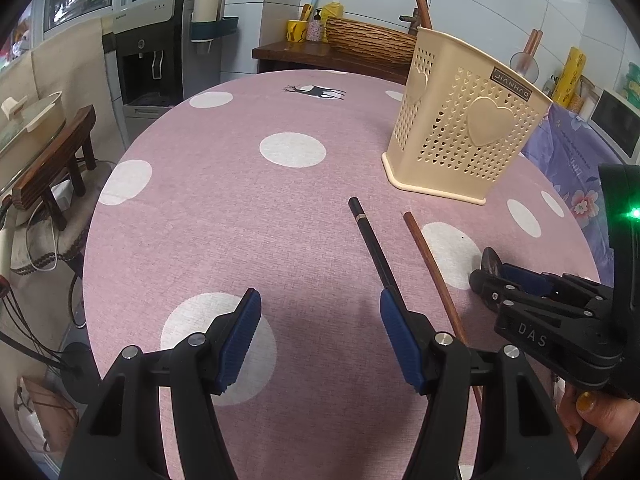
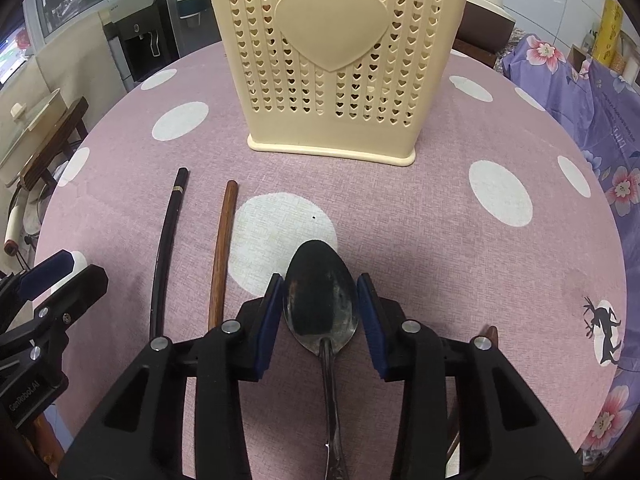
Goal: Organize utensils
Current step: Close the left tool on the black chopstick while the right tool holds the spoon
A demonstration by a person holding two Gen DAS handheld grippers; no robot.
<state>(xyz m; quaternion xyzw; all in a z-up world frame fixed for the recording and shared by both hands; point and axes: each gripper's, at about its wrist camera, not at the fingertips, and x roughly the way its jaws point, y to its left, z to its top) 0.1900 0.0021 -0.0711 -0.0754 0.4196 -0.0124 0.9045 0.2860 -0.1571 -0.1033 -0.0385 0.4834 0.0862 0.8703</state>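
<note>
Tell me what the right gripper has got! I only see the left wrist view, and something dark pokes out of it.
Observer: A spoon. The right gripper has its pads against both sides of the spoon's bowl.
Operator: Where's the handle?
Observer: The handle runs back under the gripper, toward the camera.
Operator: Is the basket in the way?
Observer: No. The basket stands straight ahead of the spoon, upright, with bare cloth between them.
</note>
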